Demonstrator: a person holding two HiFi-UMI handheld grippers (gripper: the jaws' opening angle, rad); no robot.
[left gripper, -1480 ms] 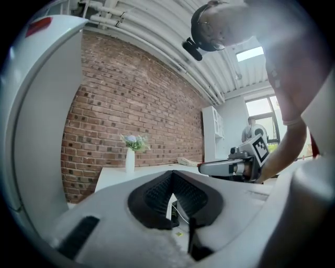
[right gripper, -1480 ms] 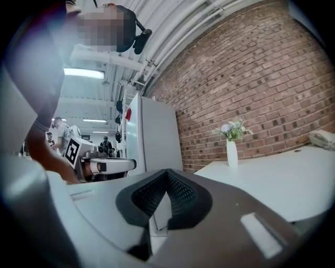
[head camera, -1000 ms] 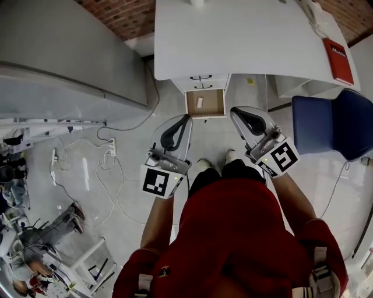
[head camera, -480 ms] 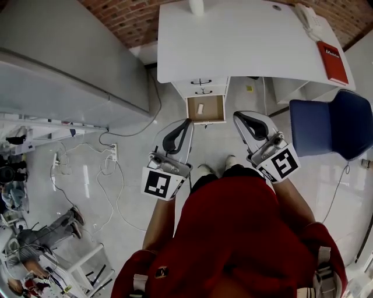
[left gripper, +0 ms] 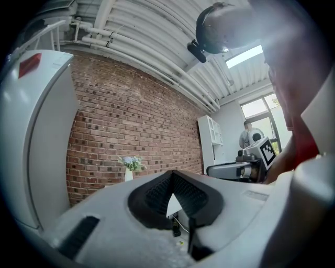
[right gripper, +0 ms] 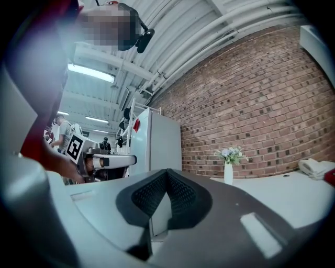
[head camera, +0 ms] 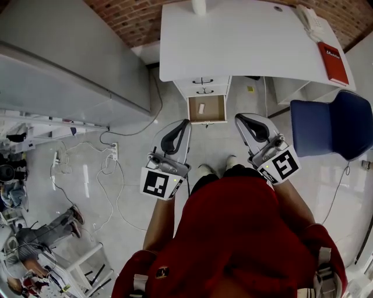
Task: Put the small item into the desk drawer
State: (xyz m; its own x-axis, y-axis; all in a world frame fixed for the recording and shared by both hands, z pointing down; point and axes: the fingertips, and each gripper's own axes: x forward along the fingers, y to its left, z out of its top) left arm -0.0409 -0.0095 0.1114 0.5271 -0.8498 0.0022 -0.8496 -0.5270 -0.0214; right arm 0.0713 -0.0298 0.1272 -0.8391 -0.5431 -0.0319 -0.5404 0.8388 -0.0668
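Observation:
The open wooden-lined drawer (head camera: 217,110) is the lowest of the white desk's (head camera: 245,43) drawer unit. A small white item (head camera: 201,108) lies inside it. My left gripper (head camera: 187,123) hovers over the floor just below and left of the drawer, jaws shut with nothing between them; its tips (left gripper: 172,174) meet in the left gripper view. My right gripper (head camera: 238,118) hangs below and right of the drawer, also shut and empty, its tips (right gripper: 167,171) touching. Both are apart from the drawer.
A blue chair (head camera: 329,125) stands right of the drawer unit. On the desk lie a red book (head camera: 333,55), a phone (head camera: 309,20) and a white vase (head camera: 199,6). A large grey cabinet (head camera: 64,64) is at left, with cables (head camera: 108,169) on the floor.
The desk and open drawer have slid slightly down in the head view. Both grippers keep the same pose, shut and empty.

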